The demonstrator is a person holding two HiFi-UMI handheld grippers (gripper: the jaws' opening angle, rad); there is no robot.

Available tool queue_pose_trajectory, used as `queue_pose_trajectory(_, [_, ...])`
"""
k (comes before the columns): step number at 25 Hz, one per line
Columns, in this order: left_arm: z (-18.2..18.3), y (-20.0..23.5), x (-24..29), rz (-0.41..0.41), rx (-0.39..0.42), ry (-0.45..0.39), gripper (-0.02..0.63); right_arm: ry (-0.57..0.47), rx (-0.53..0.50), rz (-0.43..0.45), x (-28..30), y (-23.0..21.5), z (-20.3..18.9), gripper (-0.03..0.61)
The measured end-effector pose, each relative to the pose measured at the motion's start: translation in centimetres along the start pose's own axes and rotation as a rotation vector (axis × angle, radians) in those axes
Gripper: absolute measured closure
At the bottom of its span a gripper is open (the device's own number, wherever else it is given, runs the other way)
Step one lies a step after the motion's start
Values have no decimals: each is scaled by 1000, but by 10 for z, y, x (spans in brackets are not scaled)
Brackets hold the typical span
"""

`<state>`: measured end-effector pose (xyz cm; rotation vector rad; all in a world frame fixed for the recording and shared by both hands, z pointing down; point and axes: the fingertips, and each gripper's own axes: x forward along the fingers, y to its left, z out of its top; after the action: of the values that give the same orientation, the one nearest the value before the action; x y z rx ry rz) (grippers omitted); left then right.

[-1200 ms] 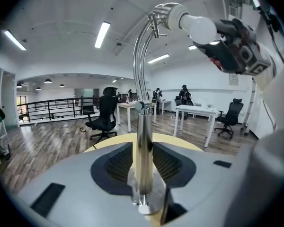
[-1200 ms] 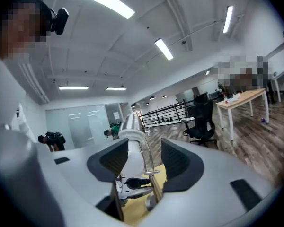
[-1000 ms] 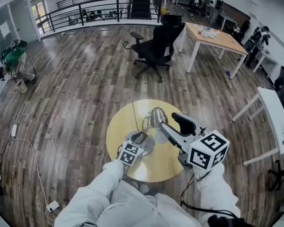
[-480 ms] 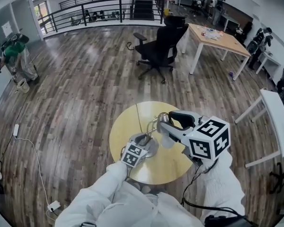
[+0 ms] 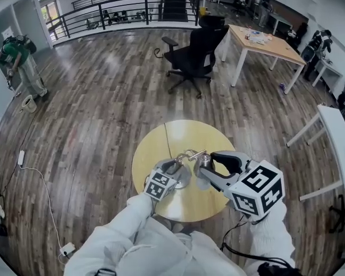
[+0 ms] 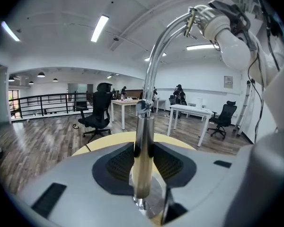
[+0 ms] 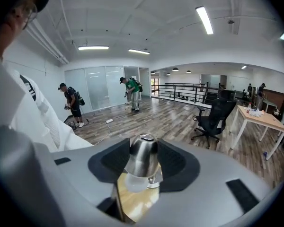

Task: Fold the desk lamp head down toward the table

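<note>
1. Head view: the left gripper [image 5: 171,168] sits at about 7 o'clock on the round yellow table [image 5: 152,148]. It is just above the lamp base [image 5: 184,179], a chrome disc.
2. Left gripper view: both pads are closed tight on the lamp's upright post [image 6: 142,126], which stands straight between them. From the top of the post the gooseneck [image 6: 157,56] arcs up and over toward 1 o'clock.
3. Near the table's centre, at 3 o'clock from the base, the lamp head [image 5: 204,160] hangs low, close over the tabletop.
4. The right gripper [image 5: 204,165] reaches in from 4 o'clock. Its jaws have just been closing and now stand wide, with the lamp head between them.
5. Right gripper view: the metal shade touches a pad on each side, so the head is clamped. Its white bulb [image 7: 135,182] points down toward 7 o'clock at the yellow top beneath.
6. Beyond the table at 12 o'clock, well apart, stands a black office chair [image 5: 192,53].
</note>
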<state>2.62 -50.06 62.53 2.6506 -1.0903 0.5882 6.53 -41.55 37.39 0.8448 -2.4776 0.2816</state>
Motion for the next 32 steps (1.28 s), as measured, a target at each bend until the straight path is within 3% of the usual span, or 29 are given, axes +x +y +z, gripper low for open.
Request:
queue_pose_trajectory(10, [7, -4, 0, 17, -26, 5, 494, 11, -21, -104, -20, 20, -80, 390])
queue_pose_trajectory(17, [6, -3, 2, 32, -43, 7, 494, 131, 1, -111, 0, 29, -166, 391])
queue_pose_trajectory(25, [6, -5, 4, 40, -40, 19, 494, 61, 37, -150, 49, 32, -240, 391])
queue_pose_trajectory(32, [8, -5, 5, 37, -40, 18, 494, 32, 72, -145, 76, 24, -263, 391])
